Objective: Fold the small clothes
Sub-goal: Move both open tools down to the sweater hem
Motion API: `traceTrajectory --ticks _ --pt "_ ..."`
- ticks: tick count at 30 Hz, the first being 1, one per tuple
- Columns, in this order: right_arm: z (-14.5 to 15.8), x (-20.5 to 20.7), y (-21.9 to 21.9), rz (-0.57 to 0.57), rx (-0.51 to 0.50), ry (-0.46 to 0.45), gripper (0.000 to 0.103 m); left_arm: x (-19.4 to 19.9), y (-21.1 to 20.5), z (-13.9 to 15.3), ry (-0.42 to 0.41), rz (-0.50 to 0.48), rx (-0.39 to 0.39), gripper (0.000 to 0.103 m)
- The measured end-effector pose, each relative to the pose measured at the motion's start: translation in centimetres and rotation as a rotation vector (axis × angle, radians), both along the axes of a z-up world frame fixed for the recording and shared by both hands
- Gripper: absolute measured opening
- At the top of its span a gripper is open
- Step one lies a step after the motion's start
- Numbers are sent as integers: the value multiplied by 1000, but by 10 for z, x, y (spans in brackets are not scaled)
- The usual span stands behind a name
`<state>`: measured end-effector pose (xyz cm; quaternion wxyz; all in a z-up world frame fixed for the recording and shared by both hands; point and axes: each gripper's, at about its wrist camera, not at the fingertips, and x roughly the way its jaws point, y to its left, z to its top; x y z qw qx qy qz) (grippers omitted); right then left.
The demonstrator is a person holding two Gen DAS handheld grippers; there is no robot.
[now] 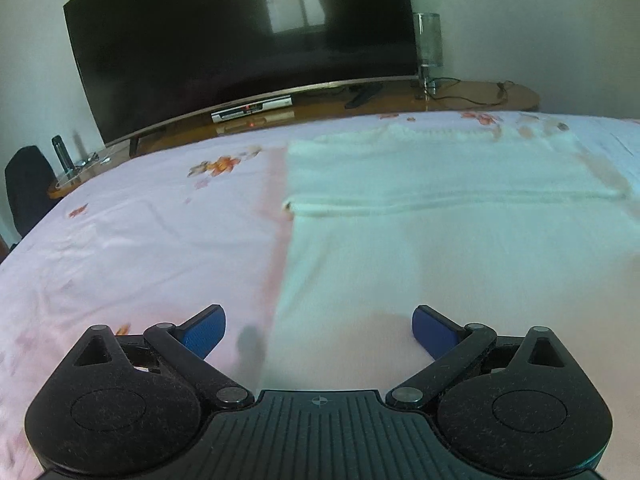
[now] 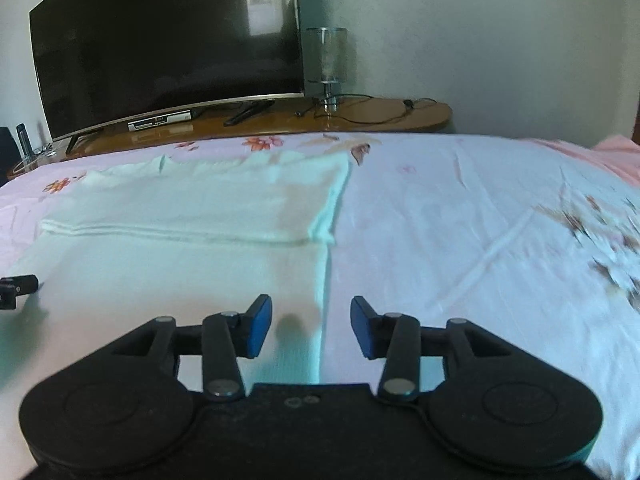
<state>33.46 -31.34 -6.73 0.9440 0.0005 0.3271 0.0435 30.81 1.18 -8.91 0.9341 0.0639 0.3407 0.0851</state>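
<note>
A pale white garment [image 1: 420, 208] lies flat on the pink floral bedsheet [image 1: 140, 240], its far part folded back over itself along a hemmed edge. My left gripper [image 1: 319, 330] hovers over the garment's left edge, open, with nothing between its blue pads. In the right wrist view the same garment [image 2: 180, 216] fills the left half, and my right gripper [image 2: 311, 326] stands open above its right edge, nothing between the pads. A tip of the left gripper [image 2: 18, 286] shows at the far left.
Beyond the bed stands a wooden console [image 1: 460, 96] with a large dark TV [image 1: 240, 40], a set-top box [image 1: 252, 110], a glass lamp [image 2: 328, 60] and cables. A pink cloth [image 2: 616, 152] lies at the bed's far right. A dark chair [image 1: 28, 188] is at the left.
</note>
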Motion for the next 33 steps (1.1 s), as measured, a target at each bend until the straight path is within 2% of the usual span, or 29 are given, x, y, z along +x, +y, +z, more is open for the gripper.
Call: traceTrajectory --ticks 6,10,15,18,19,20,21,23,25,27,29,33 --pt "11 -50 -5 -26 22 21 44 -66 19 -2 24 -18 -52 99" --pt "9 -93 -15 -43 76 72 44 -125 37 -4 59 -36 -137 99" --pt "-3 -164 -24 -58 143 176 42 -191 53 -7 58 -60 -158 99" --pt "-7 -202 -21 -53 164 190 42 -217 59 -6 78 -77 -196 99" --pt "-7 -213 -20 -53 180 194 42 -222 61 -5 84 -83 -223 97" --pt "-7 -218 -20 -57 192 199 42 -228 63 -3 87 -88 -250 88" --pt "-7 -224 -18 -62 209 209 42 -232 65 -2 86 -89 -270 85" --pt "-6 -229 -19 -55 258 224 41 -238 72 -1 80 -88 -349 78" --pt "-7 -228 -23 -69 324 240 37 -238 82 -1 74 -78 -434 73" --pt "-11 -230 -30 -87 429 254 27 -237 93 -3 80 -76 -524 64" --pt "-16 -230 -35 -93 501 268 24 -238 100 -6 89 -70 -610 54" --pt "-28 -234 -44 -103 626 274 20 -241 117 -18 103 -59 -799 50"
